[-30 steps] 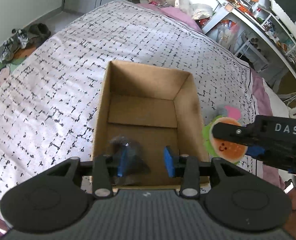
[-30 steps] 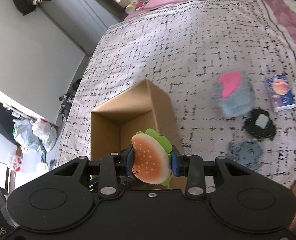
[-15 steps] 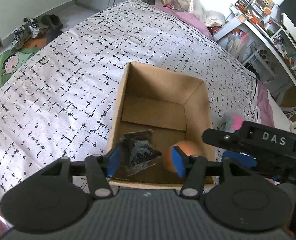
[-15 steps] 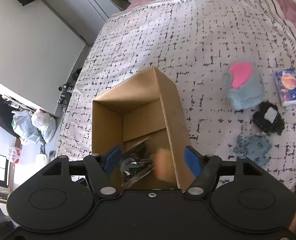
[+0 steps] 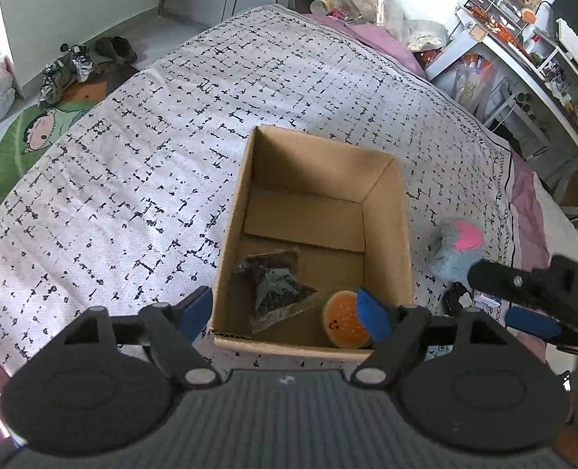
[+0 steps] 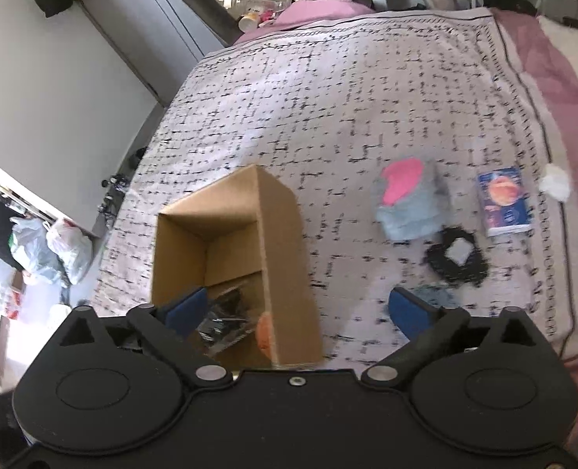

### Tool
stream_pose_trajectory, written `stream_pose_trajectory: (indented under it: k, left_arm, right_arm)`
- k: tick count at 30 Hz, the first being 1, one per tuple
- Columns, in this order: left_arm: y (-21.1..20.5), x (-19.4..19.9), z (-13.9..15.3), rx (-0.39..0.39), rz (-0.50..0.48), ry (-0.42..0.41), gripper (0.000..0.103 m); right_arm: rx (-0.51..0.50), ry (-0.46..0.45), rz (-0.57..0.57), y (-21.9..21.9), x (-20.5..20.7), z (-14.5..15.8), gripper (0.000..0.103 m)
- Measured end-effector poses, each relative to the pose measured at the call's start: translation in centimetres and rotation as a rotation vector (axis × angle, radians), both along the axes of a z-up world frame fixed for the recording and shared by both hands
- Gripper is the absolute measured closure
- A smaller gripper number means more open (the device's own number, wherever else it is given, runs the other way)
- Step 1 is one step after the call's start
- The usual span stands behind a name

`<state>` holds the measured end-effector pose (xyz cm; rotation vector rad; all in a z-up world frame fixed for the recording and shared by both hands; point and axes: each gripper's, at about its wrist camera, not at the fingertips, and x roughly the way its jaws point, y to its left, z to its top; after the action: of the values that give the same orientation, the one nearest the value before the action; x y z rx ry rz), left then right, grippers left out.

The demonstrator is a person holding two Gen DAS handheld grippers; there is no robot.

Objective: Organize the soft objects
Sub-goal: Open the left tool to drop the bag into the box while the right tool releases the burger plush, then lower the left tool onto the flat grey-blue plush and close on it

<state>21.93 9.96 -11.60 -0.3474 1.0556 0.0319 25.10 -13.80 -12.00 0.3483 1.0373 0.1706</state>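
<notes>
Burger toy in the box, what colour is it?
Orange burger toy with a small face, clearest in the left wrist view.

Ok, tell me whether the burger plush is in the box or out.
In. The burger plush lies on the cardboard box floor, beside a dark packet, touching neither gripper.

A bed (image 5: pixel 172 148) under a white, black-flecked cover fills the daylit room. Shoes (image 5: pixel 74 66) and a green cartoon rug (image 5: pixel 27 144) lie on the grey floor; cluttered white shelves (image 5: pixel 523 39) stand beyond.
</notes>
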Motion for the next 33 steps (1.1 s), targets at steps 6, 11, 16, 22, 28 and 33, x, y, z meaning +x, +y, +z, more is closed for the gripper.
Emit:
stream_pose_trajectory:
  k: [6,11,16,22,28,33]
  left_arm:
    - [-2.3,-0.3,0.9,0.037,-0.036,-0.029,0.012]
    - [-4.0,-0.6,1.8,0.053,-0.048,-0.066,0.004]
    - [-5.6,-0.7,2.5,0.056,-0.07,-0.093,0.001]
    - [-7.3,-0.9,3.0,0.044,-0.077,-0.112,0.0]
    - [-9.4,-1.0,3.1,0.043,-0.095,-0.121,0.0]
    - [-11.4,-0.8,2.9,0.052,-0.114,-0.11,0.0]
  right_arm:
    - [-0.02,-0.005,-0.016,-2.5,-0.8,0.2,0.0]
    - [-0.054,-0.04,-0.022,-4.3,-1.3,0.7,0.0]
    - [-0.036,-0.054,-0.039,-6.5,-1.5,1.0,0.0]
    - [-0.046,-0.088,-0.028,-8.4,-2.0,1.3,0.0]
    - [-0.033,-0.122,-0.017,-10.4,-2.4,1.2,0.0]
    - [-0.022,-0.131,-0.005,-12.0,-2.6,0.7,0.0]
